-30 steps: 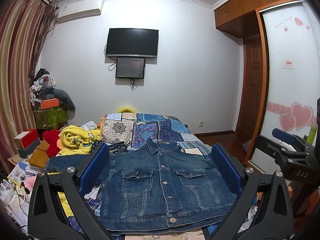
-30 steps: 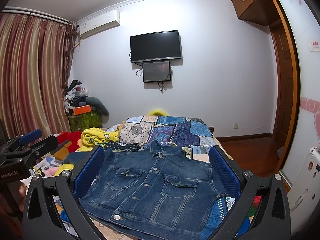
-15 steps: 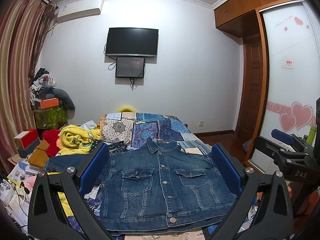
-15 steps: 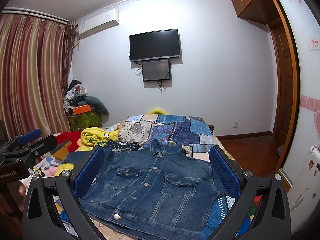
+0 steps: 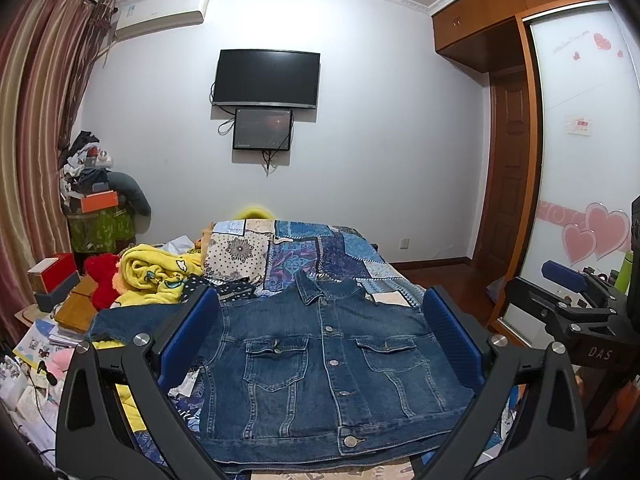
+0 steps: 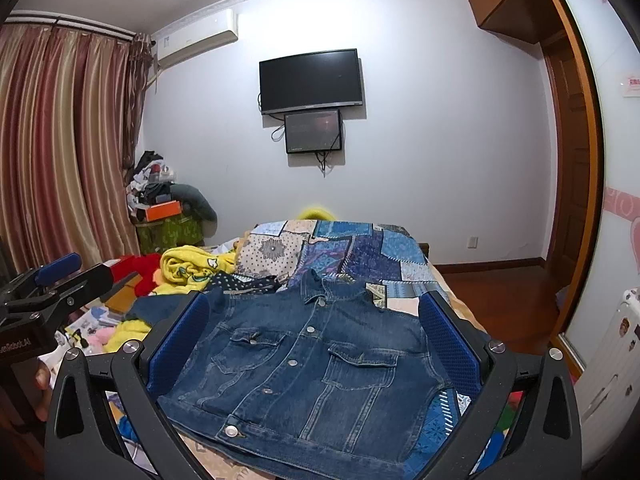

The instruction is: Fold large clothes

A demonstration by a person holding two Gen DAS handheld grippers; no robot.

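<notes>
A dark blue denim jacket point(image 5: 320, 364) lies flat, front up and buttoned, on the near end of the bed; it also shows in the right wrist view point(image 6: 312, 364). One sleeve stretches out to the left point(image 5: 132, 320). My left gripper point(image 5: 320, 336) is open and empty, held above the jacket's near part. My right gripper point(image 6: 312, 336) is open and empty, likewise above the jacket. Each gripper shows at the edge of the other's view: the right one point(image 5: 568, 312) and the left one point(image 6: 48, 284).
A patchwork quilt point(image 5: 304, 252) covers the bed. A yellow blanket point(image 5: 156, 272) and a red plush toy point(image 5: 102, 276) lie at the left. Boxes and papers point(image 5: 44, 320) clutter the left side. A wardrobe point(image 5: 580, 160) stands at the right.
</notes>
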